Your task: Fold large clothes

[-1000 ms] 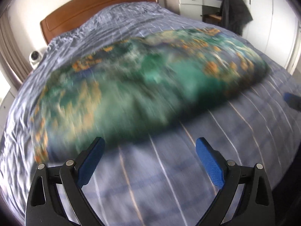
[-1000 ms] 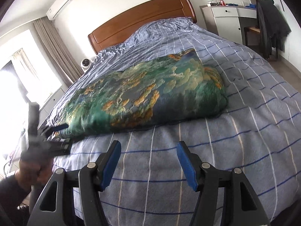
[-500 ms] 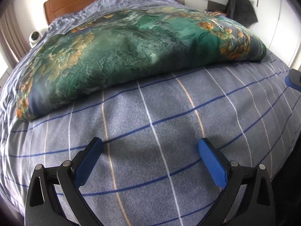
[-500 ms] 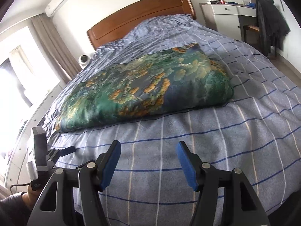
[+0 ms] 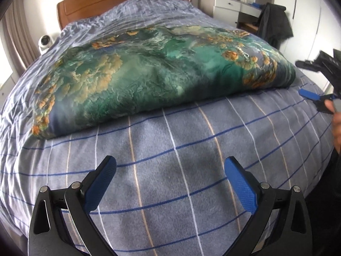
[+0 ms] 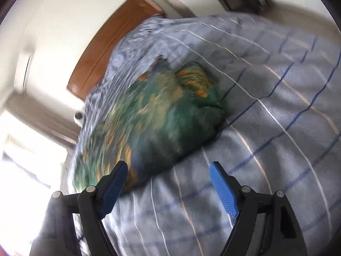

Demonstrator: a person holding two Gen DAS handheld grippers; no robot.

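At the far left of the left wrist view a curtain (image 5: 12, 32) hangs beside a small white camera (image 5: 45, 42) that sits by the wooden headboard (image 5: 119, 2). The bed (image 5: 191, 149) is covered by a grey-blue checked cover with dark blue and pale lines. On it lies the large folded cloth (image 5: 153, 74), green with orange and tan patches, stretched crosswise over the middle of the bed, its near edge resting on the checked cover. The left gripper (image 5: 170, 170) hovers over the bare cover in front of the cloth, released, its blue pads wide apart with nothing between them and clear of the cloth. Further right a white bench with drawers (image 5: 230, 6) stands against the wall, and a dark jacket (image 5: 275, 25) hangs on a chair beside it. At the right edge of this view the right gripper (image 5: 315, 81) shows near the right end of the cloth, held in a hand (image 5: 336, 123). In the right wrist view, which is tilted and blurred, the same cloth (image 6: 162, 119) lies just ahead and to the left, and the right gripper (image 6: 168, 170) is released: its jaws have just been opening, and its left pad overlaps the near corner of the cloth in the picture, though whether it touches cannot be told; only the checked cover shows in the gap between the pads.
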